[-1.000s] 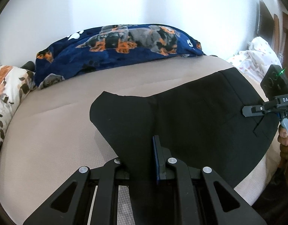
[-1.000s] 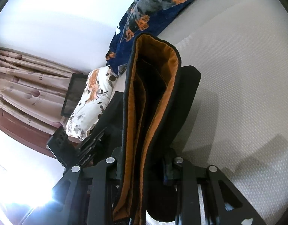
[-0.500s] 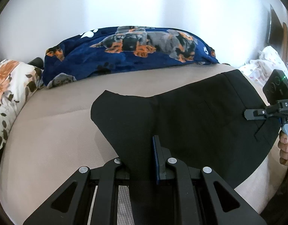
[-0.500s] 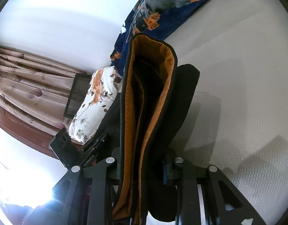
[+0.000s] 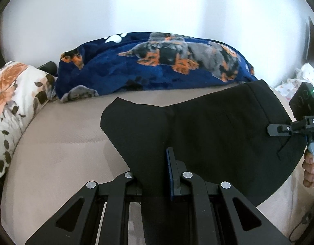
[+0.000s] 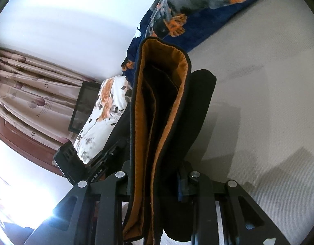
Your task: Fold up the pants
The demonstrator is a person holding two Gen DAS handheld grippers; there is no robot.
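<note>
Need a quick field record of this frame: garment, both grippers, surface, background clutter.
garment: black pants, orange lining at the waistband, held up over the bed
left gripper: shut on the pants fabric
right gripper: shut on the bunched waistband
right hand: visible at the edge of the left wrist view, on the handle
surface: beige mattress
background: navy dog-print blanket along the wall; floral pillow beside it
fold state: cannot tell
</note>
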